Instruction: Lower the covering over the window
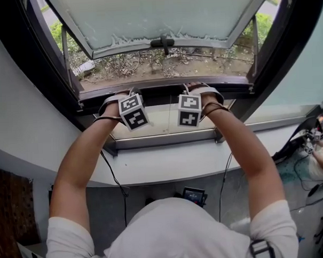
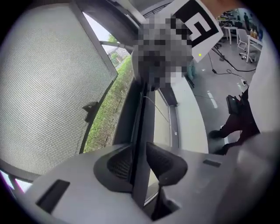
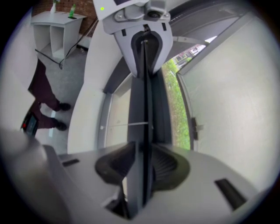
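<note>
Head view: both arms are stretched to the window, and the left gripper [image 2: 141, 162] and right gripper [image 3: 142, 164] are set side by side on one dark rail [image 1: 160, 92] that runs across the lower edge of the opening, above the sill [image 1: 168, 168]. The sash [image 1: 162, 19] is swung outward, so the opening is exposed. The rail is judged to be the pull bar of the covering; no sheet behind it can be made out, so how far the covering is drawn cannot be told. A two-point hold near the rail's middle is judged to be chosen so the bar is kept level and not skewed in its tracks when pulled. Left gripper view: the rail [image 2: 142, 131] is seen edge-on between the pads [image 2: 164, 164], which are closed onto its two faces with no gap noted. Right gripper view: the rail [image 3: 143, 109] is likewise pinched between the pads [image 3: 168, 166]; the jaws are held only as far apart as the rail is thick. Nothing else is touched by either gripper.
</note>
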`<state>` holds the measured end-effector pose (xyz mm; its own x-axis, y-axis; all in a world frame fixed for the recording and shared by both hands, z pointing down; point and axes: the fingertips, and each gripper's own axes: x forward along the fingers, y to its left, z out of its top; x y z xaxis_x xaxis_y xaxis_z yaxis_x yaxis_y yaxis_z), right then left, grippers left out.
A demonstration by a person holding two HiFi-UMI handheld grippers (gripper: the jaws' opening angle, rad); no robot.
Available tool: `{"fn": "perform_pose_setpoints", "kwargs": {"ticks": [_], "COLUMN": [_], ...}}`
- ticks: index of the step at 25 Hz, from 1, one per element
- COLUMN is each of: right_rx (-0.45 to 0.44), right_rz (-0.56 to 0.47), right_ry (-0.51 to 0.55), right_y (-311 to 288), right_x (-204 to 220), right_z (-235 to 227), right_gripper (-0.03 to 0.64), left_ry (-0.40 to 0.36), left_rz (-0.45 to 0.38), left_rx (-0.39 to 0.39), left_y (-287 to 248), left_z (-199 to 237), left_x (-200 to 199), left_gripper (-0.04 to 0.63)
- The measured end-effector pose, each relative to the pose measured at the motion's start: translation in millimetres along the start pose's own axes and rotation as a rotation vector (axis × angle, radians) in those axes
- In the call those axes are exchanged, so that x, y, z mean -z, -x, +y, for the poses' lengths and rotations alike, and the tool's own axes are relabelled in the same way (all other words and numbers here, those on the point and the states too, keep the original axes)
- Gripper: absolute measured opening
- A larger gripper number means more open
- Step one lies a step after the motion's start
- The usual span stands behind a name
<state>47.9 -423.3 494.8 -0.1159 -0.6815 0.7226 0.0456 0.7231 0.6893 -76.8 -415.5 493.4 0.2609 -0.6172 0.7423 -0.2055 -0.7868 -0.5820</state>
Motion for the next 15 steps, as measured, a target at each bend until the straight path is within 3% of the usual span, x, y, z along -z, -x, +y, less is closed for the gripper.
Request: {"fn": "perform_pose_setpoints", "kwargs": {"ticks": [15], "right_rx": [0.024], "right_rz": [-0.009], "right_ry": [0.011], "right_y": [5.1], "right_x": [1.2], "right_z": [1.4], "right_gripper": [0.127], "left_ry": [-0.021], "left_rz": [-0.028], "left_rx": [-0.044], "left_y": [4.3], "left_z": [-0.4], "left_x": [-1.3], "left_gripper": [0.104]}}
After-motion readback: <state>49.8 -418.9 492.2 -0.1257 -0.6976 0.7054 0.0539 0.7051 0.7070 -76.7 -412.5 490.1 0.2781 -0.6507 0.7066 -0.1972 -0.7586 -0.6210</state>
